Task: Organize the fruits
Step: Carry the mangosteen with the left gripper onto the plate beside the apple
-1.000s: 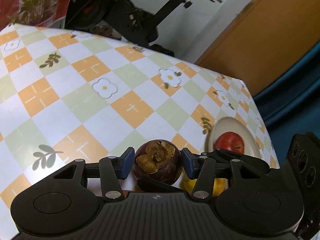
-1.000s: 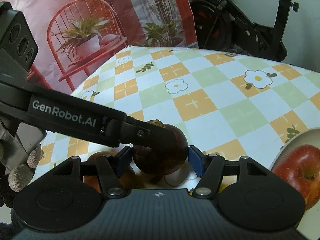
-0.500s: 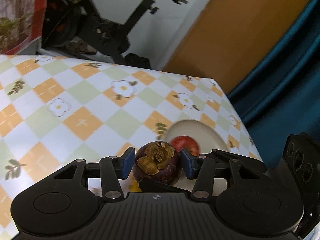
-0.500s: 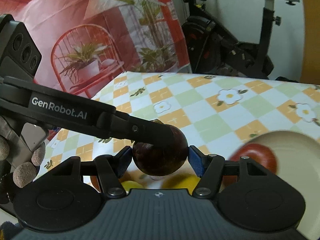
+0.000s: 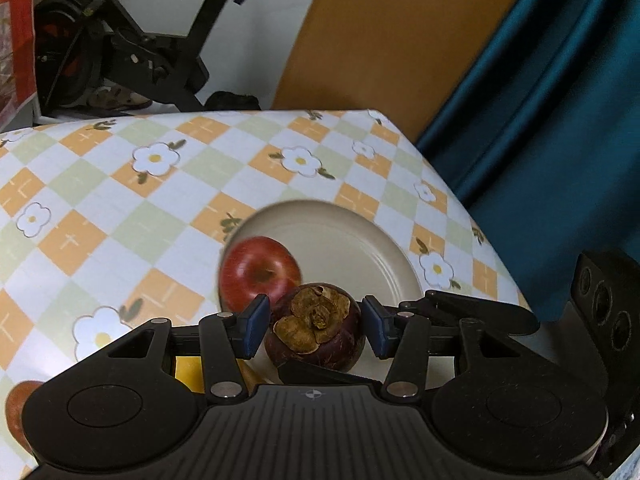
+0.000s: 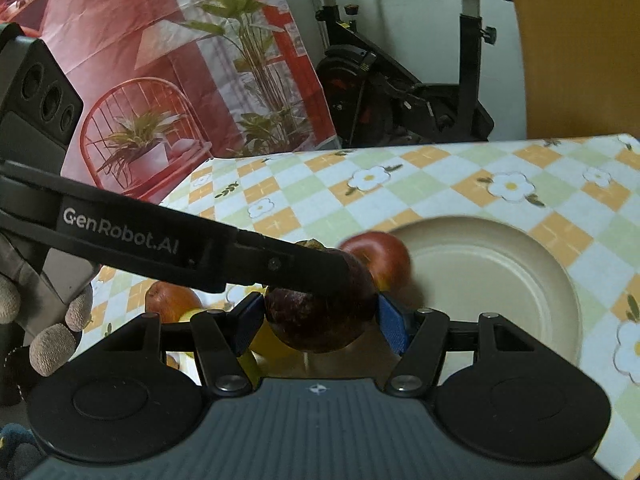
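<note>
Blue-padded left gripper [image 5: 314, 330] and right gripper [image 6: 320, 320] both clamp one mangosteen [image 5: 315, 327], held above the plate [image 5: 360, 240] beside the apple [image 5: 258, 270].

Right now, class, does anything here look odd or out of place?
Yes: one mangosteen is gripped by both the left gripper and the right gripper at once, crosswise, above the plate holding a red apple.

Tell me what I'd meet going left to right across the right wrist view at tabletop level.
Gloved fingers → orange fruit → mangosteen, gripped by both grippers → red apple on the left rim of the plate → bare plate → flowered tablecloth.
</note>
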Available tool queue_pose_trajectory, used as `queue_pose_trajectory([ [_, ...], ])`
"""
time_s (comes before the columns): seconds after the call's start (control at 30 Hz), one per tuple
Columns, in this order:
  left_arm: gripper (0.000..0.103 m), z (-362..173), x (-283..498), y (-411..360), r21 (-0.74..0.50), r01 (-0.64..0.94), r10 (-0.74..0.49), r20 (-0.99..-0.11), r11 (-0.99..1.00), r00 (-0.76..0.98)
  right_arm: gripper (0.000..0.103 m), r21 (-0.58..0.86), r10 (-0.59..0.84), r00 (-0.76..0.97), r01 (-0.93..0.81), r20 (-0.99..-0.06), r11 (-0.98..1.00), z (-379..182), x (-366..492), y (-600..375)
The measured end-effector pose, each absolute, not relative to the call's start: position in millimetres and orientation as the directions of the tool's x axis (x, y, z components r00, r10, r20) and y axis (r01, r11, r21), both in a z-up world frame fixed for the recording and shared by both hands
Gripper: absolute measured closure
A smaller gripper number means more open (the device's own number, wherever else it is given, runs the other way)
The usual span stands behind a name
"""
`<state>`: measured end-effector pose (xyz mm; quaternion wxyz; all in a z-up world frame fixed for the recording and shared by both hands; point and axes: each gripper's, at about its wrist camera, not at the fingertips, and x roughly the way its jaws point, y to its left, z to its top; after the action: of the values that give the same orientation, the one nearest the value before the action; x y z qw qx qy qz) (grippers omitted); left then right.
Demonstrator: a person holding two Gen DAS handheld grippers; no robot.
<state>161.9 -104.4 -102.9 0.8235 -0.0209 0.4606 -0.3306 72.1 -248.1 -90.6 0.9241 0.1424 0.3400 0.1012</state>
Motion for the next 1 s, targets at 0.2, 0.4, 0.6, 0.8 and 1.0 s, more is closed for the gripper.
queue_pose_trajectory([
  [0.2, 0.05, -118.8, 162.0, -110.6, -0.308, 0.522, -0.527, -0.776, 0.796, 0.346, 0.039, 0.353, 0.293, 0.737, -0.079, -0.609, 0.932, -104.6, 67.0, -253.4],
  [0.4, 0.05, -129.8, 168.3, -113.6, -0.287, 0.505, -0.499, -0.792, 0.814, 0.353, 0.039, 0.348, 0.281, 0.734, -0.065, -0.619, 0.935, -119.1, 70.8, -248.3],
  [0.6, 0.051, -133.6, 174.6, -111.5, -0.275, 0.484, -0.479, -0.795, 0.831, 0.371, 0.039, 0.341, 0.263, 0.741, -0.049, -0.618, 0.939, -127.5, 76.3, -244.8],
  [0.8, 0.05, -133.4, 181.2, -108.7, -0.27, 0.465, -0.472, -0.786, 0.843, 0.399, 0.039, 0.314, 0.24, 0.753, -0.047, -0.613, 0.948, -130.3, 82.7, -240.0],
  [1.0, 0.05, -132.7, 184.3, -106.8, -0.252, 0.463, -0.462, -0.779, 0.85, 0.424, 0.039, 0.294, 0.223, 0.761, -0.044, -0.61, 0.955, -130.5, 91.9, -235.6],
])
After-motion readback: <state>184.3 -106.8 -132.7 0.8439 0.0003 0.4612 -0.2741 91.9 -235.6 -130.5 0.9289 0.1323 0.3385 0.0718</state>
